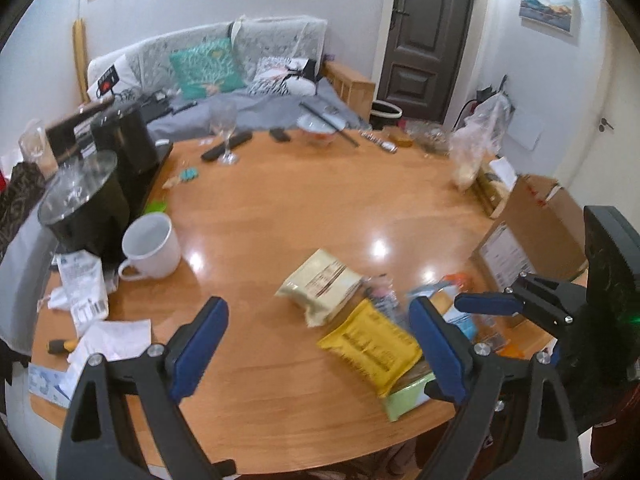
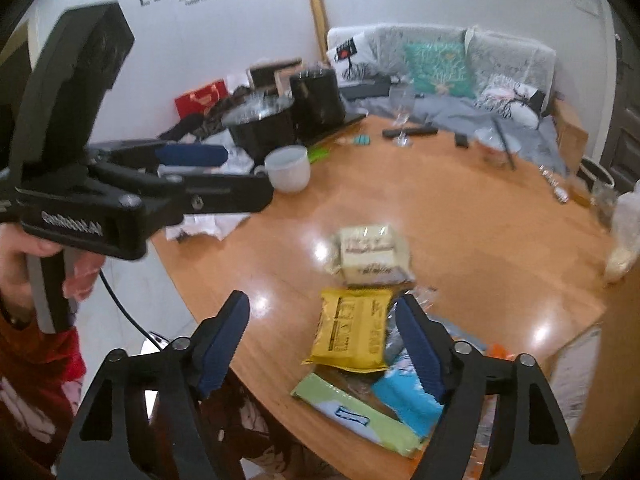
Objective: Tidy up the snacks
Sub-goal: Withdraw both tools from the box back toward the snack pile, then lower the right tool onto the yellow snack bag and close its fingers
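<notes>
Both tools, left tool [image 1: 318, 350] and right tool [image 2: 322, 346], hang spread and empty above the snack packets [image 2: 352, 330] heaped near the desk [image 1: 280, 208] edge; a careless nudge could push the green packet [image 2: 360, 416] off

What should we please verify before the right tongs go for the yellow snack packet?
1. Right tongs open: ok, fingers spread wide with nothing between them.
2. Left tongs open and empty: ok.
3. Yellow snack packet reachable: ok, it lies flat on the wooden table, just ahead of the right tongs.
4. Packet free of the pile: not ok, its near edge overlaps the green packet.
5. Cream snack packet clear of the path: ok, it lies beyond the yellow one.
6. Sharp view: not ok, both views are motion-blurred.
</notes>
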Motion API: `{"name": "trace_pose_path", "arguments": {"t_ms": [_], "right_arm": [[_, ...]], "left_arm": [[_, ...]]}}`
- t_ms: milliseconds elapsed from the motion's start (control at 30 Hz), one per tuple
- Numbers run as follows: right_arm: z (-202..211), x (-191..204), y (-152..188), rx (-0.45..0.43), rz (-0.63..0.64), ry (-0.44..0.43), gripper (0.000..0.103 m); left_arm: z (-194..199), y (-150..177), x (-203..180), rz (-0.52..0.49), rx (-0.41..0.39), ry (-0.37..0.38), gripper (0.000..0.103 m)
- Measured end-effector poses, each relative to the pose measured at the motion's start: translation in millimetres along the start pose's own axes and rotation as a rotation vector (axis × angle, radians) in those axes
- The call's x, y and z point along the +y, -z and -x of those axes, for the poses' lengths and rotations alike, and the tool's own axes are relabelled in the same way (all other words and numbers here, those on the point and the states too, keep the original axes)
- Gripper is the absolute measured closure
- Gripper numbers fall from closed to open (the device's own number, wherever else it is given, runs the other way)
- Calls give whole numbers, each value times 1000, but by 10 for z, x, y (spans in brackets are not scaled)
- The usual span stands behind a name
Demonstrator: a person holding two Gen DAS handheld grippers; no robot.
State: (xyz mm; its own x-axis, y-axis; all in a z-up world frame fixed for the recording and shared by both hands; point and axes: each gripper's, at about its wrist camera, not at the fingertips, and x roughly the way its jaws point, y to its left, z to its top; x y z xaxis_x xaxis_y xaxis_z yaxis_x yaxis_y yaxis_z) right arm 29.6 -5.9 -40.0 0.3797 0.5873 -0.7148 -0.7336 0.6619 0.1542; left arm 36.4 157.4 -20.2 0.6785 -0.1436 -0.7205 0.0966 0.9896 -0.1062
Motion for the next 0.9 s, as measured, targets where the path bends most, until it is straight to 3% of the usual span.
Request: {"name": "trace_pose_path", "arguments": {"t_ms": [233,700,900], "right_arm": [[-503,8,138,49,17,57,13],[-1131,59,206,143,85,116,12],[-1177,41,192,141,109,149,14]], "left_arm": [[-296,204,182,21,41,31,13],[-563,365,303,52,92,54,13],[-620,375,289,46,104,47,13]]}}
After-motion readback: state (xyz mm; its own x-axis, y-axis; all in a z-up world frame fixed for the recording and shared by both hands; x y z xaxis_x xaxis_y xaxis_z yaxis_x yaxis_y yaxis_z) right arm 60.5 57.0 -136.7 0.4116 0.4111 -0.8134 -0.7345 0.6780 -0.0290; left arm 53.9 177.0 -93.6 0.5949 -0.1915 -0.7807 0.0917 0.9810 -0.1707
